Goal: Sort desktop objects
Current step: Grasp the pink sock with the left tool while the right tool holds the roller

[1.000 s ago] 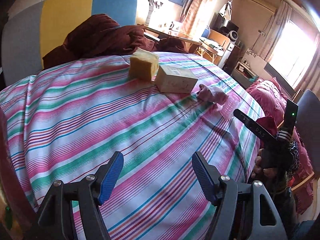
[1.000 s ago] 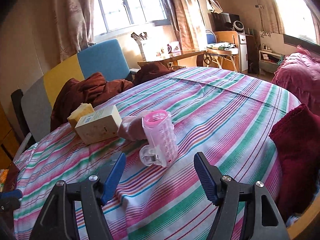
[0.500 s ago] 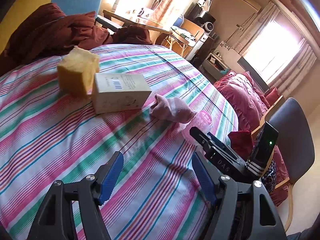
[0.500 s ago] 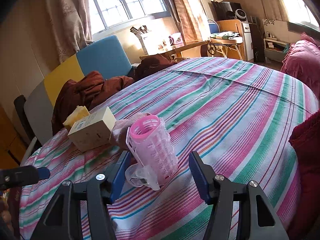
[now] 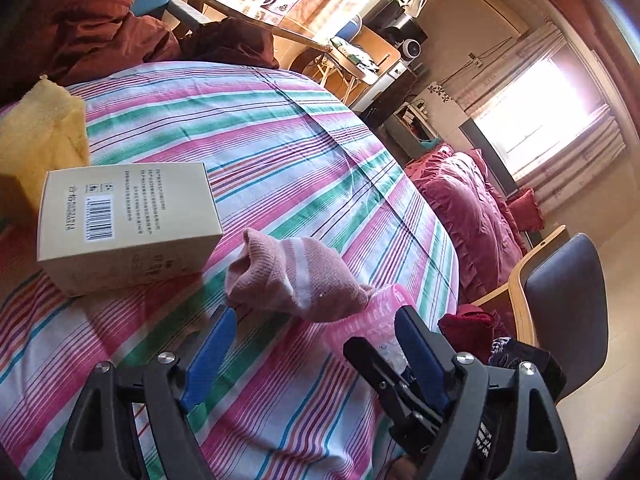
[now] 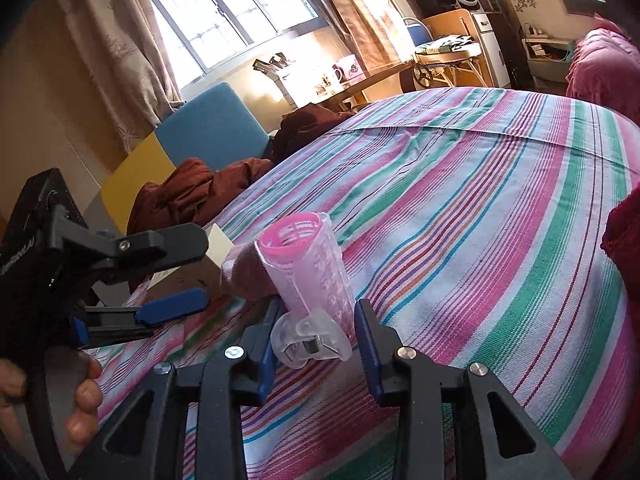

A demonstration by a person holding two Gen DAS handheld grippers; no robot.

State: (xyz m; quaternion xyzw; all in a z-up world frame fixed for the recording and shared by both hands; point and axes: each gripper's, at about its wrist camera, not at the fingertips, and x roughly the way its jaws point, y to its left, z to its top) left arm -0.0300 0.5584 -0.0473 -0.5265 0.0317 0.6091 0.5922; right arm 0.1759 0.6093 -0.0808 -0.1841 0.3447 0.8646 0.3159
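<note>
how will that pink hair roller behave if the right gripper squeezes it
The pink hair roller looks like thin hollow plastic, so probably light and somewhat springy under the right gripper, whose open jaws straddle it. Being a cylinder lying on the striped cloth, it may roll if nudged. Its clear clip could snag or flex.

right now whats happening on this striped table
A person holds a gripper in each hand. The right gripper is open around the pink hair roller, not yet clamped. The left gripper hovers open just short of the pink sock. The cardboard box and yellow sponge lie untouched.
</note>
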